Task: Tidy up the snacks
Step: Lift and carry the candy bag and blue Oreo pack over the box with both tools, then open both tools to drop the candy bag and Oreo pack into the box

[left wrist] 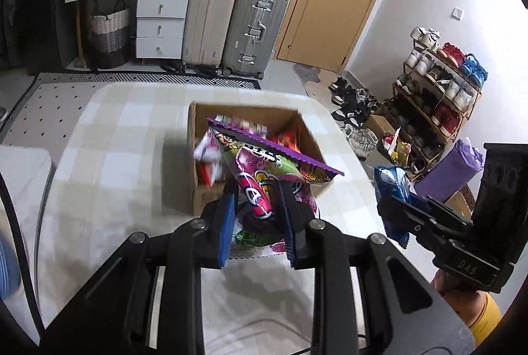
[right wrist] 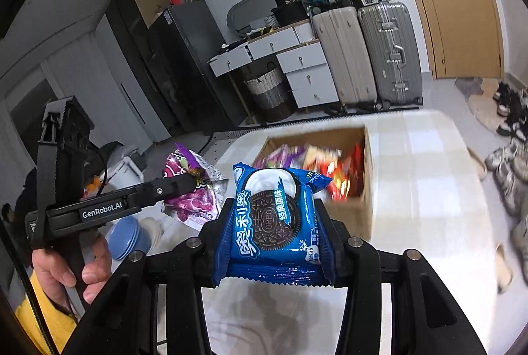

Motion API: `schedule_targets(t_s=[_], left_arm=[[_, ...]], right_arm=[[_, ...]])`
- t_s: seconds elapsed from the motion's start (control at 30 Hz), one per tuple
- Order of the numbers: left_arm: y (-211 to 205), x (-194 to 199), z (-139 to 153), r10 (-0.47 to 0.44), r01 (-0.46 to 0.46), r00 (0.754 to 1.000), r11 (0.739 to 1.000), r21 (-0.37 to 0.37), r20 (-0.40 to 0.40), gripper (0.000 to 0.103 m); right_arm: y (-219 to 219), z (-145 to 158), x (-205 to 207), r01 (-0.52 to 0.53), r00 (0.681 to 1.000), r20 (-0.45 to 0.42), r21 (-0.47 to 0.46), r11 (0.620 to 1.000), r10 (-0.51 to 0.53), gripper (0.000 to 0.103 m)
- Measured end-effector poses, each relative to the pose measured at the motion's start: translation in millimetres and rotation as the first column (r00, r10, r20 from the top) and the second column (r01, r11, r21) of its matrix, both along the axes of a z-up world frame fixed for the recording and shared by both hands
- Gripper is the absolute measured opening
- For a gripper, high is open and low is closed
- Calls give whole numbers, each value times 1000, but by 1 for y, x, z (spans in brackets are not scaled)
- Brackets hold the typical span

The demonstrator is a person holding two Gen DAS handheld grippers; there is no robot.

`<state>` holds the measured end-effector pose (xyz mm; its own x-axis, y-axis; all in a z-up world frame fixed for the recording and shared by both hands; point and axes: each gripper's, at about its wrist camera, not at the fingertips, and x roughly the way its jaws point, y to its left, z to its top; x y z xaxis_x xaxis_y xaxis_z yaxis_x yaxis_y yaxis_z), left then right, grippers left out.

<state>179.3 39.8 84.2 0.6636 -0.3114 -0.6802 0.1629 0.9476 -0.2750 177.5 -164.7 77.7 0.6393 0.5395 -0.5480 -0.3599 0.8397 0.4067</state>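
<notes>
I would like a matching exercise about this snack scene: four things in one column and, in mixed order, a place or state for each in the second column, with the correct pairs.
Things:
1. blue Oreo packet
2. purple and pink snack bag
3. cardboard box
4. silver suitcase

Places or states:
A. stands on the floor beside the wooden door
B. held in the left gripper
C. sits open on the checked table, full of snacks
D. held in the right gripper

Pairs: 1-D, 2-B, 3-C, 4-A
</notes>
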Motion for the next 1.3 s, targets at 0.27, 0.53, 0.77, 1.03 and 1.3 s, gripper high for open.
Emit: schedule_targets(t_s=[0.27,0.53,0.77,1.03,1.3], left_arm=[[-7,122,0,5,-3,998,1000,24,-68,22],[-24,198,-55,-53,55,987,998,8,-149,22],[-29,212,-95,-86,93,975,995,24,-204,19],[-22,205,-127,-88,93,973,996,15,-215,18],[-24,193,-121,-94,105,972,994,37,-214,18]], right_arm=[[4,-4,87,17,996,-91,-16,1000,-18,45],[22,-33,147,-10,992,-124,-122,992,-5,45],[26,-58,172,-29,987,-161,-158,987,3,45],[29,-77,180,-36,979,-205,-169,985,1,45],[34,-80,181,-39,977,-211,-176,984,1,45]])
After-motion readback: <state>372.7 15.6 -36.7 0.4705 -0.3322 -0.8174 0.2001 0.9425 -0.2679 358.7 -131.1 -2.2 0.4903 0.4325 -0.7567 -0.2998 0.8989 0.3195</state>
